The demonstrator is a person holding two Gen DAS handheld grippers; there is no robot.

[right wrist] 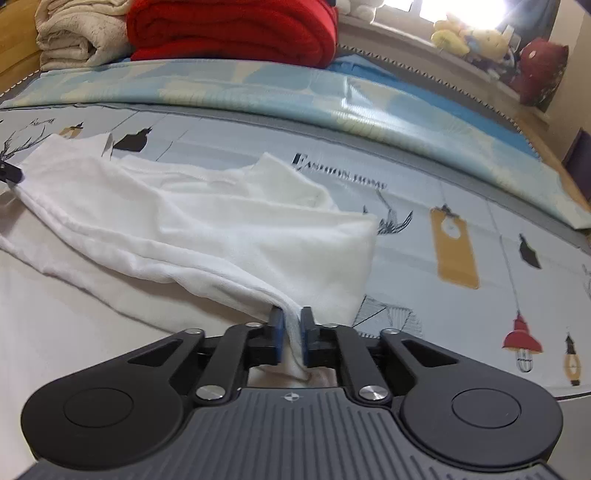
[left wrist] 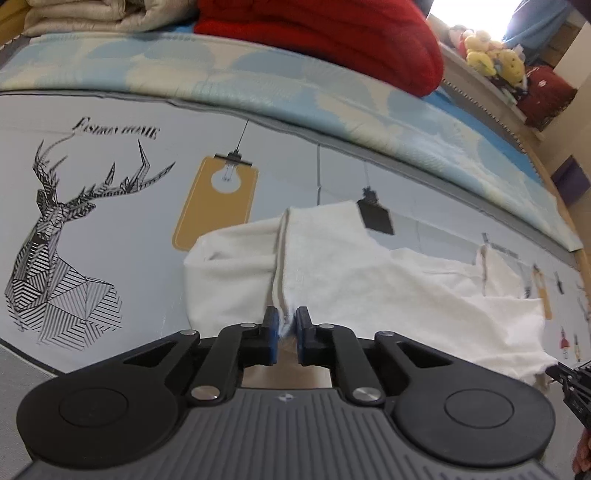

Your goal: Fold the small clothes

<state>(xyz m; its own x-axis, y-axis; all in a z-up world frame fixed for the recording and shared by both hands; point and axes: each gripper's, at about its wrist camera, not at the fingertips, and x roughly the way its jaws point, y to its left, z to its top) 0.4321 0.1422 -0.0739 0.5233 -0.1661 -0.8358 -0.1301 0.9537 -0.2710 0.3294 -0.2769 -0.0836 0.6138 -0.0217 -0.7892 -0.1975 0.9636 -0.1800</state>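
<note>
The left gripper (left wrist: 286, 326) is pinching a bunched edge of the white garment (left wrist: 332, 258), its blue pads (left wrist: 272, 334) closed onto the cloth with only the fabric between them. The right gripper (right wrist: 291, 332) is doing the same at another edge of the garment (right wrist: 207, 229), its pads (right wrist: 277, 336) nearly together and a fold of white cloth running down between them toward the camera.

The garment is lying spread across the bed sheet (left wrist: 110, 258), near the sheet's front edge, stretched between the two grippers. In the left view a grey seam is running up from the pinched spot, and the cloth is sagging off to the right, where the tip of the right gripper (left wrist: 561, 373) is showing at the frame edge. In the right view the garment is draping in soft folds to the left, with the left gripper's tip (right wrist: 11, 173) touching its far corner.

The sheet (right wrist: 461, 295) is printed with a deer (left wrist: 55, 240), lamps and lettering. Along its back edge a blue-patterned quilt (left wrist: 295, 85) is lying, with a red blanket (right wrist: 229, 29) and a beige blanket (right wrist: 74, 33) stacked behind it. Plush toys (left wrist: 491, 55) are sitting at the back right corner.
</note>
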